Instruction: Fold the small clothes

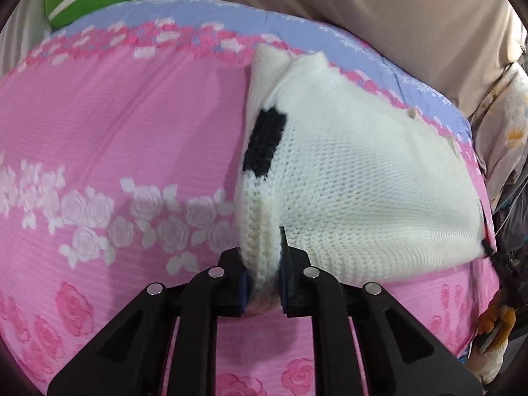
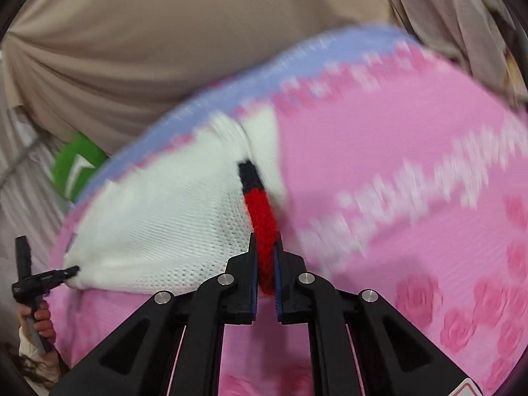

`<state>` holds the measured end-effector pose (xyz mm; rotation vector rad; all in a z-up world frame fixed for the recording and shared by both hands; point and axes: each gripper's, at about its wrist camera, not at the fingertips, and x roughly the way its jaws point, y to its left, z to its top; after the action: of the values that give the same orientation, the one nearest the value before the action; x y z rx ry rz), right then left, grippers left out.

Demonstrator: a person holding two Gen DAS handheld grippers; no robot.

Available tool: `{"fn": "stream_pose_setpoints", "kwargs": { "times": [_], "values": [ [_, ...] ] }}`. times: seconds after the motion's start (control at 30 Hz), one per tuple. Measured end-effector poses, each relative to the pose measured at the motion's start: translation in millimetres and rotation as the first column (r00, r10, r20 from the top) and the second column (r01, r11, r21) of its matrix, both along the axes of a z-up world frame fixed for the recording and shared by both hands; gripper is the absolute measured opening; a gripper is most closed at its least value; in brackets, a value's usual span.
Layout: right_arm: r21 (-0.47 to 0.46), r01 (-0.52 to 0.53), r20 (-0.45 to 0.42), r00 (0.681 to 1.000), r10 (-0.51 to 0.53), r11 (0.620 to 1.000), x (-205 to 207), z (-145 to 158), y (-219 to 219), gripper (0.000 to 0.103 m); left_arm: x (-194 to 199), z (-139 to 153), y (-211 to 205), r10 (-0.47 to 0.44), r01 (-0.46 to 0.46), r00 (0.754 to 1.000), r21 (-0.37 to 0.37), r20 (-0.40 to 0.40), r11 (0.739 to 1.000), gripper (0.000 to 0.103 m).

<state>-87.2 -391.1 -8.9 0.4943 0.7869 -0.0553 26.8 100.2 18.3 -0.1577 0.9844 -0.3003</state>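
Left wrist view: your left gripper (image 1: 264,283) is clamped on the ribbed edge of the white knit sweater (image 1: 346,171), which lies spread across the pink floral bedsheet (image 1: 115,125) — black patch (image 1: 264,142) just past the pinch.

Right wrist view: it's blurry, but your right gripper (image 2: 265,264) is pinched on the red knit trim (image 2: 264,227) at the sweater's (image 2: 158,224) opposite edge, with the left gripper (image 2: 71,272) biting the far corner.

The knit looks light, soft and stretchy, so it'll probably sag between grips — stay on the thick ribbing; loose stitches could snag.
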Motion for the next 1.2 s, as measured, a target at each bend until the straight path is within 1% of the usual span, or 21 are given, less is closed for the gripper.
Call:
{"fn": "stream_pose_setpoints", "kwargs": {
  "times": [0.1,0.17,0.2,0.23,0.27,0.3,0.33,0.37,0.43,0.47,0.57,0.6,0.63,0.67,0.7,0.8,0.87,0.93,1.03,1.13,1.2],
  "values": [
    [-0.045,0.001,0.051,0.999,0.001,0.999,-3.3,23.5,2.3,0.010,-4.3,14.1,-0.1,0.004,-0.003,0.999,-0.015,0.034,1.000,0.017],
    [-0.086,0.014,0.120,0.993,-0.003,0.996,-4.9,48.5,3.5,0.018,-8.7,37.2,3.8,0.015,-0.014,0.995,-0.016,0.095,1.000,0.018],
    [-0.102,0.007,0.142,0.990,0.008,0.995,-1.9,59.8,4.6,0.019,-9.6,52.0,5.3,0.019,-0.016,0.990,-0.019,0.143,1.000,0.026],
    [-0.119,0.000,0.170,0.985,0.021,0.993,4.5,71.7,6.0,0.025,-8.6,64.9,6.0,0.022,-0.018,0.983,-0.027,0.182,0.999,0.043],
    [-0.132,-0.004,0.196,0.980,0.030,0.991,13.3,80.9,7.9,0.036,-3.8,79.2,5.3,0.029,-0.020,0.973,-0.042,0.228,0.999,0.052],
    [-0.145,-0.017,0.218,0.975,0.048,0.989,26.9,88.8,11.0,0.042,3.1,89.5,2.7,0.040,-0.027,0.964,-0.053,0.261,0.998,0.065],
    [-0.154,-0.034,0.226,0.972,0.068,0.987,40.1,93.1,14.9,0.053,15.5,97.2,-4.3,0.038,-0.024,0.958,-0.055,0.284,0.998,0.069],
    [-0.169,-0.048,0.229,0.969,0.087,0.984,59.2,95.2,20.0,0.057,28.9,99.8,-12.1,0.019,-0.006,0.957,-0.047,0.288,0.999,0.071],
    [-0.179,-0.079,0.200,0.973,0.115,0.981,96.7,91.0,27.7,0.059,66.1,93.5,-35.9,-0.005,0.012,0.968,-0.026,0.252,1.000,0.087],
    [-0.177,-0.090,0.171,0.978,0.120,0.980,119.0,85.6,30.6,0.059,84.0,86.6,-44.5,0.000,0.003,0.973,-0.015,0.232,1.000,0.087],
    [-0.171,-0.096,0.067,0.992,0.109,0.981,171.4,58.4,27.9,0.059,128.0,59.4,-62.0,0.006,-0.008,0.989,0.015,0.147,1.000,0.085],
    [-0.173,-0.088,0.024,0.995,0.094,0.981,184.1,48.5,27.7,0.058,141.2,48.2,-66.7,0.003,-0.004,0.995,0.015,0.099,1.000,0.064],
    [-0.181,-0.092,-0.008,0.996,0.092,0.979,193.3,41.5,28.9,0.032,147.7,39.8,-69.5,-0.008,0.006,0.998,0.023,0.063,1.000,0.029],
    [-0.181,-0.113,-0.012,0.994,0.113,0.977,197.1,41.6,31.7,0.011,153.7,32.3,-72.4,-0.006,0.006,1.000,0.034,0.029,0.999,0.006],
    [-0.176,-0.114,0.030,0.992,0.121,0.978,193.6,47.6,31.4,0.010,155.1,31.9,-72.6,-0.004,0.003,0.999,0.029,0.034,1.000,0.007],
    [-0.176,-0.059,0.213,0.972,0.097,0.983,174.1,86.9,26.5,0.009,148.7,56.1,-69.5,0.017,-0.024,0.987,0.037,0.161,0.999,0.006],
    [-0.156,-0.018,0.252,0.966,0.057,0.988,172.4,95.0,11.9,0.009,149.7,68.7,-65.3,0.034,-0.040,0.978,0.022,0.205,0.999,0.006],
    [-0.176,0.015,0.166,0.986,0.014,0.984,189.6,73.7,-0.4,0.009,160.4,64.4,-66.5,0.040,-0.047,0.979,0.032,0.199,0.998,0.006],
    [-0.132,-0.028,-0.038,0.999,0.023,0.991,221.8,24.9,-7.7,0.009,187.5,19.4,-75.1,0.047,-0.057,0.995,0.107,0.089,0.993,0.007],
    [-0.143,0.013,0.019,1.000,-0.010,0.990,209.4,47.9,-9.1,0.010,183.4,25.7,-73.5,0.056,-0.072,0.990,0.118,0.133,0.990,0.010],
    [-0.184,0.099,0.081,0.993,-0.085,0.978,188.4,68.5,-7.3,0.017,172.2,38.4,-71.5,0.088,-0.118,0.979,0.161,0.183,0.980,0.011]
  ]
}}
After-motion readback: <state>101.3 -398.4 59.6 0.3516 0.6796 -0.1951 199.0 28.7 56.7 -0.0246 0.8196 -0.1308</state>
